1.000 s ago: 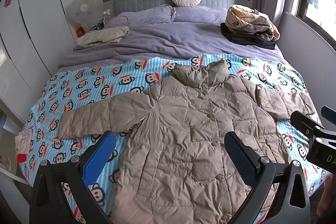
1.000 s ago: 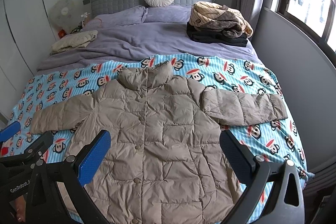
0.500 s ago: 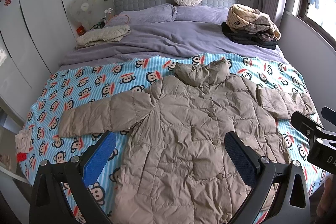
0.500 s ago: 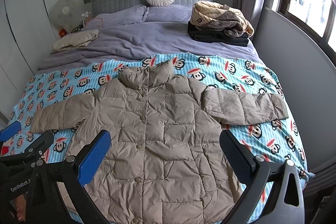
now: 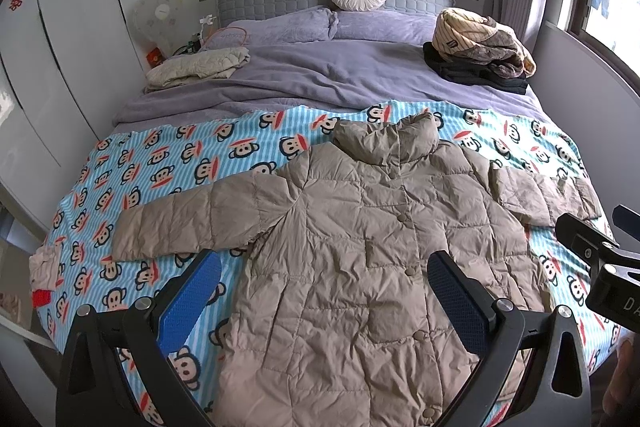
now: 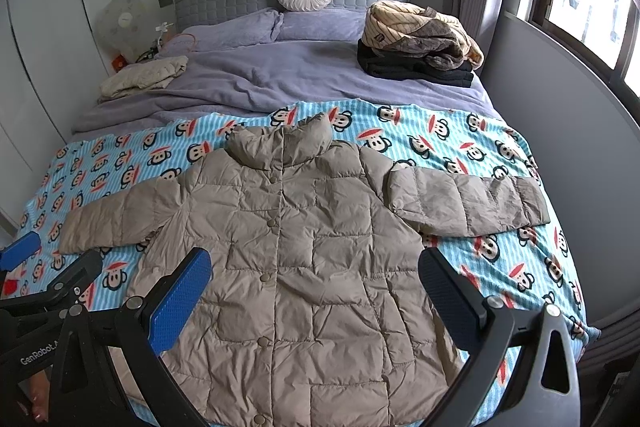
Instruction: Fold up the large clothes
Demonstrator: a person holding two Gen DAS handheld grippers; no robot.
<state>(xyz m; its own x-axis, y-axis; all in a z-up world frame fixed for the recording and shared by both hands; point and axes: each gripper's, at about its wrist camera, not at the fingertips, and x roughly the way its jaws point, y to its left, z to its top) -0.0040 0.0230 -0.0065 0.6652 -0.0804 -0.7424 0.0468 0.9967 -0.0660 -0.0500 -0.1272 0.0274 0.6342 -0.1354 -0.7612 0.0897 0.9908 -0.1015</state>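
Overhead, jacket (image 5: 360,259) spread flat across monkey-print blanket (image 5: 168,163).

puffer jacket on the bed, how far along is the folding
Done: the tan puffer jacket lies spread flat, buttoned, sleeves out, on the monkey-print blanket. In hand: nothing; the left hand-held gripper and right hand-held gripper are open above it. Left: every fold.

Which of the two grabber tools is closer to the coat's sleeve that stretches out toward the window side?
Right. The right gripper hovers open over the coat's lower half, beside that sleeve. The left gripper, also open, sits further toward the other sleeve.
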